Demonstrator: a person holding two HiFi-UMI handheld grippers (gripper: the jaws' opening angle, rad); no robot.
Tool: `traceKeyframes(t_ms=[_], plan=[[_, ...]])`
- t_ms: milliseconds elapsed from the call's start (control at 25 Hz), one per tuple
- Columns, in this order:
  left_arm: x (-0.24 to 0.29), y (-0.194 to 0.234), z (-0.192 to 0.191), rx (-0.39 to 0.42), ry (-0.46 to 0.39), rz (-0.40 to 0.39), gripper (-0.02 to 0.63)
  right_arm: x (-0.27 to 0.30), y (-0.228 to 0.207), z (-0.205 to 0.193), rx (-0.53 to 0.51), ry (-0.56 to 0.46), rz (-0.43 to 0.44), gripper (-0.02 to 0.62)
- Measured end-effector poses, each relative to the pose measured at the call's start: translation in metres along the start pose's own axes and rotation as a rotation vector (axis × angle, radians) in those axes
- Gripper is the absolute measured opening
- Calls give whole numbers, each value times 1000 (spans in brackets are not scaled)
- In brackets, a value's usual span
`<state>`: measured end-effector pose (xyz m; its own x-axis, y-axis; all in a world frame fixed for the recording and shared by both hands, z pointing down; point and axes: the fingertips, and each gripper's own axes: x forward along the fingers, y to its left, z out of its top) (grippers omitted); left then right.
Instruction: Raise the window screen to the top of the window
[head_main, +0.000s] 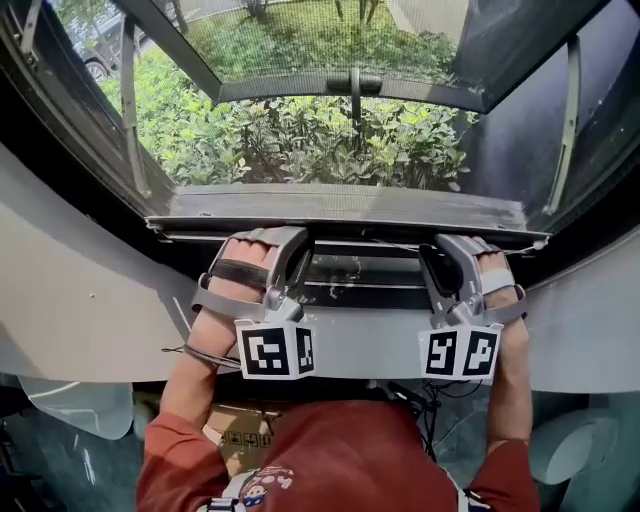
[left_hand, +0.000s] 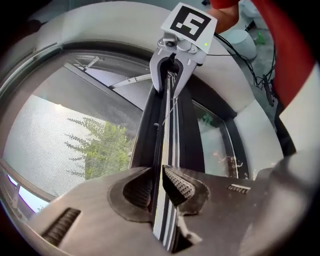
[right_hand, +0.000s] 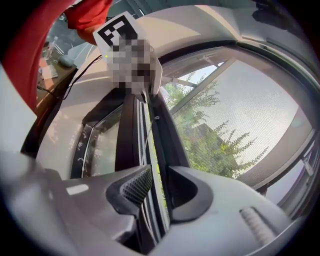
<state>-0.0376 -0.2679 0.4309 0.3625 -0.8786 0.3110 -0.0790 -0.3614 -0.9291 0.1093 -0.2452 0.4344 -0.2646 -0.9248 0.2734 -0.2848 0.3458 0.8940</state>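
On the window screen's bottom rail (head_main: 340, 210) — the left gripper (left_hand: 159, 186) and right gripper (right_hand: 159, 187), jaws tight against it

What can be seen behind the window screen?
Through the screen, green bushes show, and above them the open sash with its handle. The ground under the bushes cannot be seen, because leaves cover it.
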Motion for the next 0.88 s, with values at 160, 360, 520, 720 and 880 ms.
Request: traceKeyframes(t_ms=[160,360,520,720,880], plan=[[1,15,1,63,26,84,43,1,-19,3,-50,24,-76,44],[0,37,5,92,52,187,41,3,-39,7,-175,75,-194,35],[-5,50,9,98,58,228,40,-1,-51,12,-186,111,-239,35],[-12,68,11,149,65,269,40,-6,-68,20,-246,125,-297,35],[-17,90,17,192,81,299,40,-10,-89,26,-296,138,-333,35]])
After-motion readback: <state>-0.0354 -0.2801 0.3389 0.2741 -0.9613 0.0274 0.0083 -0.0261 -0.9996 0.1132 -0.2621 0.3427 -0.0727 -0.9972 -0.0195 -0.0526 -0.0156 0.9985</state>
